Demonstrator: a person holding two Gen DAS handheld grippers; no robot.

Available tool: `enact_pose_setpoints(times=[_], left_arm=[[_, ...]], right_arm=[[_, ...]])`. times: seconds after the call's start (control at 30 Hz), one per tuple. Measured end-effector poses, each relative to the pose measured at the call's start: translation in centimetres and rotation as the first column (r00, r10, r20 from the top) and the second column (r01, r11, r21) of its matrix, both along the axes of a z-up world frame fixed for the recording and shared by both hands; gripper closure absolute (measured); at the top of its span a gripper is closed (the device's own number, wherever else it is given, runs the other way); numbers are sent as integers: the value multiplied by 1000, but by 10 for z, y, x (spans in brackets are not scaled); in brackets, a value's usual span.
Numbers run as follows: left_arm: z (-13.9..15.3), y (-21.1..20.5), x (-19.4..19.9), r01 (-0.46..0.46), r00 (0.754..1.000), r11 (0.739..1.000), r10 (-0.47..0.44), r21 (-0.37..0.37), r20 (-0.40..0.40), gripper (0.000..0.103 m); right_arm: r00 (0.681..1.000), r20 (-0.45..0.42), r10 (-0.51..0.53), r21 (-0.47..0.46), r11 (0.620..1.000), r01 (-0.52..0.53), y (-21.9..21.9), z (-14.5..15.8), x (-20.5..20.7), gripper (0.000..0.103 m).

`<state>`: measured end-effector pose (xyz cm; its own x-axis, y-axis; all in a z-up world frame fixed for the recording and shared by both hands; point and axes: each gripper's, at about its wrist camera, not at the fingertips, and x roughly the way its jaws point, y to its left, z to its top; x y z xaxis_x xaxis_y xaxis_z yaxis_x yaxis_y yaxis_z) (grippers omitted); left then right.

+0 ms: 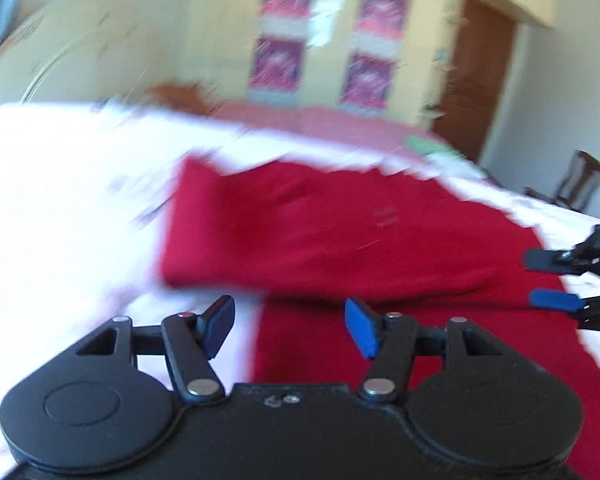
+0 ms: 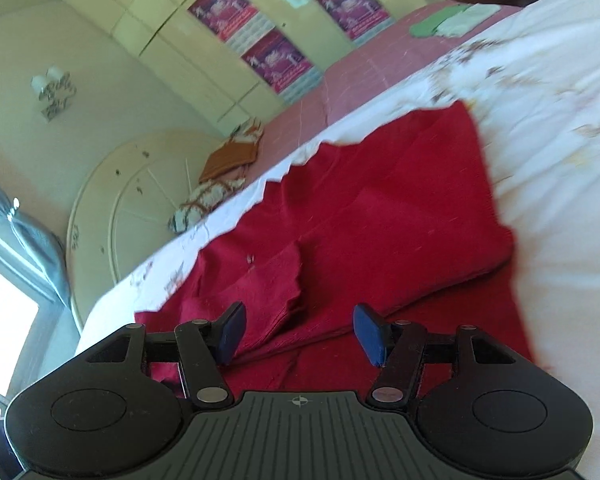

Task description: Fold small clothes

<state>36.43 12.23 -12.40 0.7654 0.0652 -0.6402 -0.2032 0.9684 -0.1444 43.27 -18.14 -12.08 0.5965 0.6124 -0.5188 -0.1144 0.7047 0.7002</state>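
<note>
While both hand-held grippers gape empty, left [image 1: 290, 326], right [image 2: 300, 334], red garment [image 2: 380, 208] lies folded, long axis slanting away.

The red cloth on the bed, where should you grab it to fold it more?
Probably by a loose corner. The red cloth lies partly folded on the white sheet. The open right gripper sits just before a small flap whose edge lifts off the layer below, so coming in low from the near side could pinch it. The left gripper is also open.
</note>
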Motion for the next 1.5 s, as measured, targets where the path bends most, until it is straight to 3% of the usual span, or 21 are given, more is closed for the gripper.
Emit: enact_pose_setpoints(times=[0.17, 0.2, 0.23, 0.33, 0.47, 0.63, 0.73, 0.83, 0.93, 1.07, 1.23, 1.33, 1.43, 1.5], left_arm=[[-5, 38, 4, -52, 998, 996, 53, -67, 15, 44], [-4, 42, 8, -43, 999, 996, 44, -76, 12, 44], [-6, 43, 14, -37, 999, 996, 38, -76, 1, 44], [-6, 45, 22, -33, 999, 994, 34, -100, 14, 44], [-7, 44, 28, -11, 1000, 995, 13, -101, 14, 44], [-10, 40, 33, 1, 1000, 998, -2, -64, -3, 46], [1, 36, 31, 30, 999, 996, -27, -80, 43, 47], [4, 28, 37, 55, 998, 998, -54, -31, 32, 47], [2, 30, 43, 66, 998, 995, -64, -75, 18, 47], [7, 27, 33, 68, 997, 996, -65, -66, 35, 46], [-4, 23, 33, 26, 1000, 996, -26, -85, 7, 45], [-9, 23, 43, -51, 998, 997, 49, -55, -26, 45], [-7, 29, 47, -71, 997, 996, 72, -44, 6, 48], [-11, 35, 50, -67, 998, 997, 66, -31, -19, 49]], right_arm=[[1000, -23, 9, -17, 1000, -9, 30, -16, 23, 43], [1000, -17, 16, -37, 999, -16, 35, -15, 26, 63], [999, -21, 39, -65, 997, -40, 40, -16, 31, 100], [999, 40, 27, -119, 993, -23, 41, -3, 34, 101], [983, 157, -90, -102, 989, 107, 8, 29, 25, 101], [986, 150, -75, -158, 982, 99, -8, 32, 22, 101], [986, 138, -90, -148, 983, 110, -15, 28, 17, 101], [986, 141, -86, -159, 981, 108, -15, 29, 15, 101], [986, 141, -90, -148, 983, 111, -15, 30, 19, 101], [984, 154, -89, -138, 984, 110, -14, 35, 24, 101], [985, 153, -75, -143, 985, 97, -11, 35, 27, 101], [987, 148, -70, -144, 985, 91, -9, 33, 28, 101], [988, 141, -65, -147, 985, 86, -9, 30, 29, 101], [989, 136, -58, -158, 984, 79, -11, 29, 31, 101]])
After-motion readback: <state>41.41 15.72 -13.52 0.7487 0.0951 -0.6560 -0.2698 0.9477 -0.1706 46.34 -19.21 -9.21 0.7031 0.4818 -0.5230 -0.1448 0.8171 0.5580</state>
